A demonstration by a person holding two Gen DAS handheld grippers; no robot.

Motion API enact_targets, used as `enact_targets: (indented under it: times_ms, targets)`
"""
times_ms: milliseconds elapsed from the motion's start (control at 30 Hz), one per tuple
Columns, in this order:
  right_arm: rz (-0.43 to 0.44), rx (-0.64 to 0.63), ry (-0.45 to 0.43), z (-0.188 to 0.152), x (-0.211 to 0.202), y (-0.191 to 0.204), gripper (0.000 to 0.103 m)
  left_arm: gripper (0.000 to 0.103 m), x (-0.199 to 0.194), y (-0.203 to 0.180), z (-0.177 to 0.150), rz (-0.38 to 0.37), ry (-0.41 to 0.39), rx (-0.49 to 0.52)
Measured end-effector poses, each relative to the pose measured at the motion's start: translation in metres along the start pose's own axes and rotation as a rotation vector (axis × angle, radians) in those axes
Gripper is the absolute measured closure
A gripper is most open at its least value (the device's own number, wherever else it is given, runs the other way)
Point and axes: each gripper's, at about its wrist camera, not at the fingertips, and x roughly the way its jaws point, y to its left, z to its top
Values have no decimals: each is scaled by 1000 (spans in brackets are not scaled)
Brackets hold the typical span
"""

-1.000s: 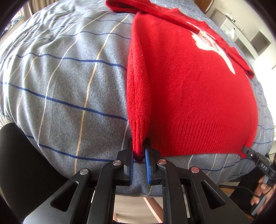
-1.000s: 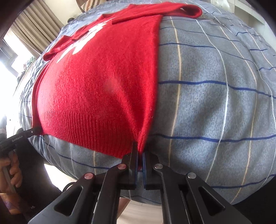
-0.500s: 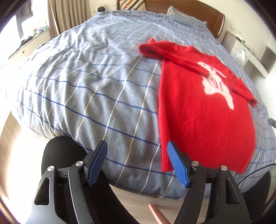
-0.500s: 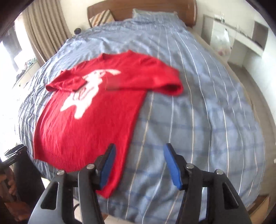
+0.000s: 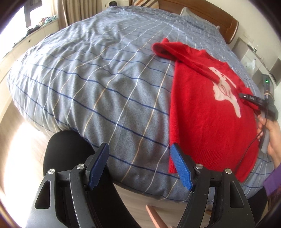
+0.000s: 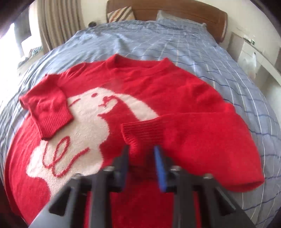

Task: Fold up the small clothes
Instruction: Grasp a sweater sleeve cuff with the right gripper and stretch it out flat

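Observation:
A red sweater with a white animal figure lies flat on the bed, front up. Its left sleeve is folded onto the chest, and its right sleeve bends inward across the body. My left gripper hangs open above the bed's near edge with nothing between its fingers; the hem's corner is just beyond its right finger. My right gripper is low over the sweater's middle. Its jaws are closing, a gap still shows, and the right sleeve's ribbed cuff sits at the tips. The left wrist view shows the right gripper in a hand.
The grey-blue checked bedcover reaches far to the left of the sweater. A wooden headboard and pillows stand at the far end. White shelving is at the right. A black-clad leg stands against the bed's near edge.
Both grippers let go of the hem corners and lifted. The left opened wide and held still. The right opened, swung over the sweater to the sleeve cuff, and its jaws narrowed.

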Motion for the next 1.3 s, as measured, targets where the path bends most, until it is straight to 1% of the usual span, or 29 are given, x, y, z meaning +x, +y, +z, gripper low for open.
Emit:
enact_targets:
  times_ms: [67,167,233,333,400,467,533,600,700,800,867,933,1000,1067,1100,1167,1233,1300]
  targets:
    - [2,93,-61,1,-27,-36,95,28,1,-1,0,-2,6,-1]
    - [-40,229,-153,-4,-81,-107,96,28,-1,-7,1,-8,-9,16]
    - [-83,325,-192,-18,-116,-161,96,28,-2,-11,2,-28,-11,19]
    - [-166,440,-196,-53,-154,-229,95,28,-1,-21,3,-65,1,23]
    - [-211,517,-174,-80,-163,-266,95,28,0,-32,3,-80,9,40]
    - [-214,606,-160,-108,-165,-294,96,29,0,-44,3,-91,15,67]
    - [-193,700,-161,-133,-163,-313,96,29,-4,-54,3,-98,11,93]
    - [-165,786,-161,-156,-158,-324,96,29,-9,-59,2,-99,1,112]
    - [-157,846,-169,-175,-150,-325,96,29,-11,-59,2,-82,-4,122]
    - [-209,854,-175,-179,-150,-325,96,29,-9,-52,1,-66,5,109]
    - [-221,858,-160,-180,-149,-325,96,29,-8,-47,0,-53,7,99]
    - [-216,869,-141,-185,-142,-329,97,29,-5,-43,-2,-40,10,93]
    - [-188,894,-149,-192,-140,-335,98,29,-2,-40,-3,-32,19,88]
    - [-159,911,-161,-196,-145,-338,97,29,-1,-39,-3,-25,19,89]
    - [-163,902,-157,-196,-147,-338,95,29,-1,-38,-3,-19,17,94]
    - [-203,868,-140,-194,-153,-334,94,29,1,-39,-1,-2,13,108]
    - [-285,850,-127,-193,-162,-329,92,29,1,-39,3,12,6,123]
    - [-367,830,-125,-193,-175,-324,85,29,-2,-39,11,25,-10,139]
